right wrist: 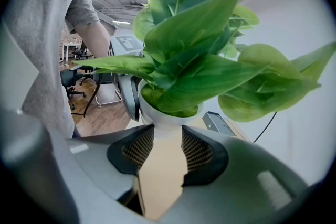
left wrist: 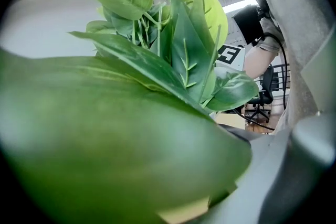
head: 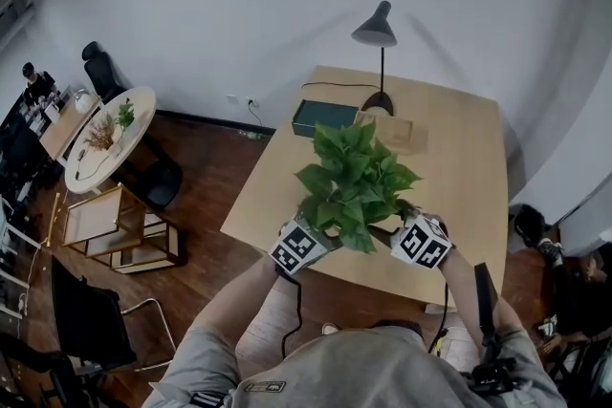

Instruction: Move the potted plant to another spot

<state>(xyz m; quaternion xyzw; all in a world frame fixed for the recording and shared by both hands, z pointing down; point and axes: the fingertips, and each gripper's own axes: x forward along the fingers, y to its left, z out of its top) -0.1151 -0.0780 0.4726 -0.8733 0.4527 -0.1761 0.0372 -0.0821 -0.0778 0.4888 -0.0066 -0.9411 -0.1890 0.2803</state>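
The potted plant, broad green leaves in a small white pot, sits over the near edge of the wooden table. My left gripper is at its left and my right gripper at its right, both tucked under the leaves. In the right gripper view the right gripper has its mesh pads on either side of the pot's lower part. A dark part of the left gripper shows behind the pot. In the left gripper view a blurred leaf hides the jaws, and the right gripper's marker cube shows past the foliage.
At the table's far end stand a black desk lamp, a dark flat box and a tan box. A round white table, a wooden rack and a black chair stand on the floor at left.
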